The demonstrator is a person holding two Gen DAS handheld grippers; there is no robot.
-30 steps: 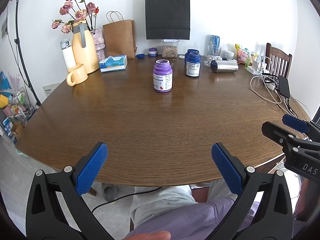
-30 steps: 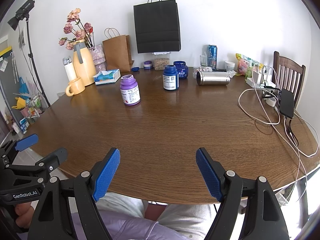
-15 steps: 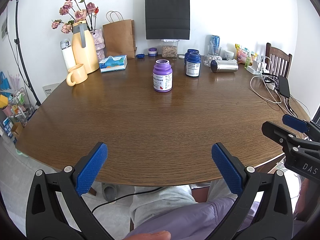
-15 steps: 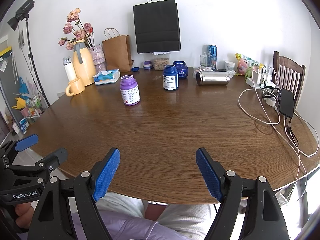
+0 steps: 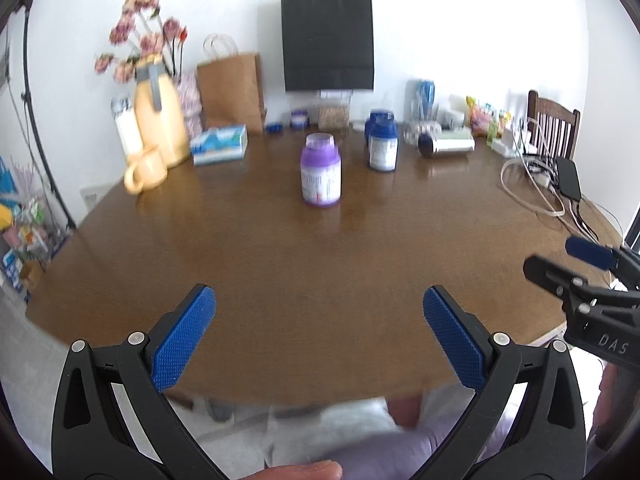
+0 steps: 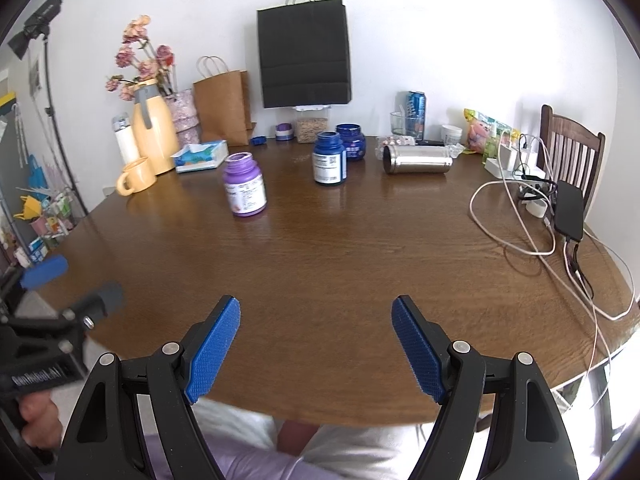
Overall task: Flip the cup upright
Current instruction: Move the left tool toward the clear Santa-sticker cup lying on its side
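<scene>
A steel cup (image 6: 418, 159) lies on its side at the far right of the wooden table (image 6: 340, 248), its open mouth facing left; it also shows in the left wrist view (image 5: 446, 146). My left gripper (image 5: 319, 334) is open and empty over the table's near edge. My right gripper (image 6: 316, 344) is open and empty over the near edge too. Both are far from the cup. The right gripper shows at the right edge of the left wrist view (image 5: 588, 268).
A purple bottle (image 6: 245, 190) and two blue bottles (image 6: 330, 159) stand mid-table. A yellow mug (image 6: 136, 176), yellow flask, tissue box and paper bags line the back left. Cables and a black power bank (image 6: 569, 210) lie at the right, by a chair.
The left gripper has moved forward and slightly up over the table; its view is blurred by motion. The right gripper has barely moved.
</scene>
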